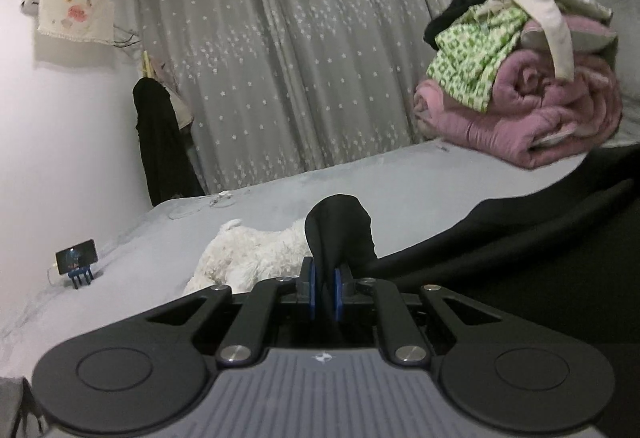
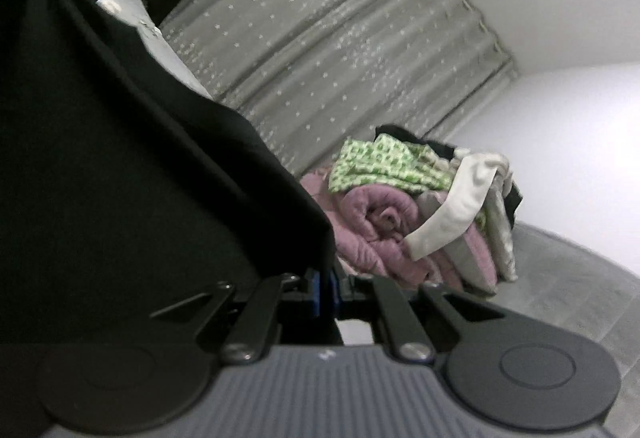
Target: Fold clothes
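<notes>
A black garment stretches from my left gripper off to the right, above a grey bed. The left gripper's blue pads are shut on a bunched corner of it, which pokes up between the fingers. In the right wrist view the same black garment fills the left half of the picture. My right gripper is shut on its edge. The cloth hangs taut between the two grippers.
A pile of clothes lies on rolled pink bedding at the bed's far right, also the pile of clothes. A white fluffy garment lies before the left gripper. A phone on a stand sits at left. Grey starred curtains hang behind.
</notes>
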Demonstrator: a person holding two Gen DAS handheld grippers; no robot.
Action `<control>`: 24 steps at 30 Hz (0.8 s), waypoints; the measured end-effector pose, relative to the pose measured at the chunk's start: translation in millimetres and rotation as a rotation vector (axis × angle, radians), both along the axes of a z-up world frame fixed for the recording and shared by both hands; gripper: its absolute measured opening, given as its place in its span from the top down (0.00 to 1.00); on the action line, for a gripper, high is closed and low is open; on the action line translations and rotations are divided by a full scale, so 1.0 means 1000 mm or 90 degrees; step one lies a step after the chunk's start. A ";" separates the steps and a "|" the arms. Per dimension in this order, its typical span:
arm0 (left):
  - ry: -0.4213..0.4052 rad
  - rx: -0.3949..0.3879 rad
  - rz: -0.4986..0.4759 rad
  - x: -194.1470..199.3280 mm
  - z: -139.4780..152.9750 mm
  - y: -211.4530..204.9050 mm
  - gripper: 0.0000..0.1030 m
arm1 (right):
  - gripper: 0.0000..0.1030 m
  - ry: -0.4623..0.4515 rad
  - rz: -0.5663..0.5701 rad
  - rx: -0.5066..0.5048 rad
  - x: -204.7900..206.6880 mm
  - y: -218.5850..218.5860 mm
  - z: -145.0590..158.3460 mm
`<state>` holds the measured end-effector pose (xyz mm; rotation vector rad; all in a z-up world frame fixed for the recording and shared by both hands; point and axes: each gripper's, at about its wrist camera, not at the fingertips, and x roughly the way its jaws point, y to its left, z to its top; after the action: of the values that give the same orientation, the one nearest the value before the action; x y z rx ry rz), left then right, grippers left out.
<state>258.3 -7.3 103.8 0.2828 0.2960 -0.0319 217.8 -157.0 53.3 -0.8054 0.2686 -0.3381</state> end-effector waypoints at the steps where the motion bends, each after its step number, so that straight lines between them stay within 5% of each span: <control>1: 0.017 0.005 0.001 0.004 -0.004 0.000 0.88 | 0.95 0.004 -0.007 -0.003 0.004 -0.001 -0.003; 5: 0.084 0.033 0.044 0.020 -0.021 0.007 0.76 | 0.93 0.061 -0.028 -0.019 0.014 -0.002 -0.027; 8: 0.141 -0.045 0.059 0.020 -0.026 0.041 0.76 | 0.85 0.112 -0.035 0.025 0.014 -0.016 -0.037; 12: 0.200 -0.185 0.077 0.003 -0.029 0.089 0.76 | 0.69 0.132 -0.034 0.270 -0.004 -0.066 -0.004; 18: 0.264 -0.351 0.055 -0.022 -0.047 0.118 0.65 | 0.53 0.173 -0.062 0.500 -0.021 -0.147 0.018; 24: 0.300 -0.350 0.013 -0.016 -0.058 0.090 0.59 | 0.48 0.142 -0.078 0.776 -0.061 -0.195 -0.003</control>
<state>242.3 82.3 46.0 -0.2825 0.7409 -0.1585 157.2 -352.3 49.9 0.3831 0.6441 -0.1424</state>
